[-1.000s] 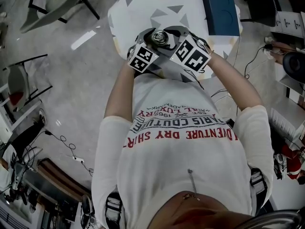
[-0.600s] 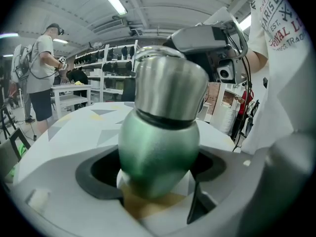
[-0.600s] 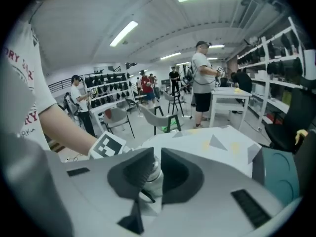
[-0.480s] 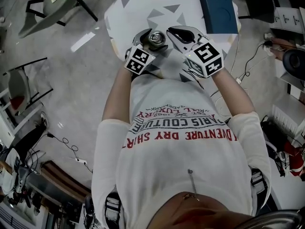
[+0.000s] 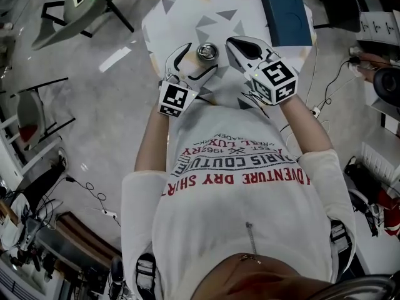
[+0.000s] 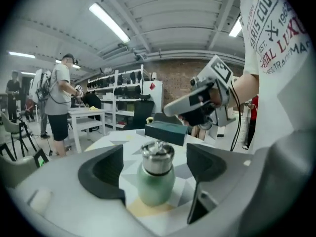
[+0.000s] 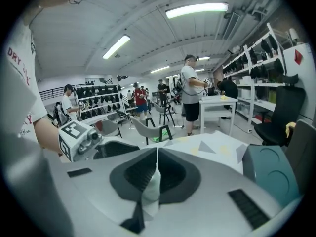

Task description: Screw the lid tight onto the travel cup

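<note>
- The travel cup (image 6: 157, 184) is stood upright on the table (image 5: 187, 5), between the two jaws of the left gripper (image 6: 157, 167). A gap is seen on either side of it, so neither pad touches it.
- In the head view the right gripper (image 7: 156, 157) is held just beside the cup, on its right, and apart from it.
- The left gripper's jaws are spread wide and nothing is gripped by them.
- The right gripper's jaws have just been closing and are now brought together, with nothing clamped between them. A pale green sliver is glimpsed through the slit below the meeting pads.
- The cup's body is rounded, matte and pale green, and is drawn in to a dark band at the neck.
- The lid (image 6: 157, 154) is seated on top. It is a short cylinder of brushed metal with a small raised fitting at its centre.
- Both grippers are made of pale grey moulded shells with scooped black pads, ribbed on the right one.
- The tabletop is white, printed with grey and yellow triangles. A flat dark teal box (image 5: 286, 8) lies beyond the cup.
</note>
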{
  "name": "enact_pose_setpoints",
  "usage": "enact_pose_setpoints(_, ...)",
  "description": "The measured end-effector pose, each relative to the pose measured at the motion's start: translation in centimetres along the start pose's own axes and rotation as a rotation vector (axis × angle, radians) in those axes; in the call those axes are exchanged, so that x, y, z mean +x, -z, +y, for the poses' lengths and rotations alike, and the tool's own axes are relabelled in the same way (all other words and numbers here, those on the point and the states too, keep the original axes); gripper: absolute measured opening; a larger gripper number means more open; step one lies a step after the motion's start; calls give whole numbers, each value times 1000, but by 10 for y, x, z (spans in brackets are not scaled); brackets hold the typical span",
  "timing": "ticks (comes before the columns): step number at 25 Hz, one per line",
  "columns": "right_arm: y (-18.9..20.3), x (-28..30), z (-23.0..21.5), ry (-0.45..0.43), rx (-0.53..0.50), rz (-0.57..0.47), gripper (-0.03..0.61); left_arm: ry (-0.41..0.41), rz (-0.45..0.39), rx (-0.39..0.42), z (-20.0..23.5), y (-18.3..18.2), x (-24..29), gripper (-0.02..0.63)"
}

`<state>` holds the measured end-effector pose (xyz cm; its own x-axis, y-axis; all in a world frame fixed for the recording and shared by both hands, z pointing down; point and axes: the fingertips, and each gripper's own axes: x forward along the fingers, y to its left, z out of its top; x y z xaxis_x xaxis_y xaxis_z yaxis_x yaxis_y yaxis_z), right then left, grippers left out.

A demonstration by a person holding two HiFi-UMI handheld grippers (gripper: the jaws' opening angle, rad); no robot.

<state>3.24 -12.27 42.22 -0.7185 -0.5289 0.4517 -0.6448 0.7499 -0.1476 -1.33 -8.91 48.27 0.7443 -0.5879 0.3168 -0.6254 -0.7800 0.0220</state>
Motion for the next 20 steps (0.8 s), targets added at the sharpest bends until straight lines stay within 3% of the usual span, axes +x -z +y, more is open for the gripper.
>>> enact_pose_setpoints(4, -4, -7, 5, 9, -15, -27, 17, -57, -83, 30, 3, -44, -18, 387)
enact_pose_setpoints(7, -12, -13, 9, 32, -46, -62, 17, -138, -124, 42, 12, -71, -30, 153)
enact_pose_setpoints(11, -24, -28, 14, 68, -70, -120, 17, -202, -183, 45, 16, -104, -46, 30)
enact_pose_setpoints(17, -42, -44, 23, 104, -76, -199, 12, -250, -207, 81, 17, -131, -67, 11)
enact_pose_setpoints(20, -52, -50, 25, 109, -72, -235, 11, -278, -221, 60, 21, -140, -78, 12)
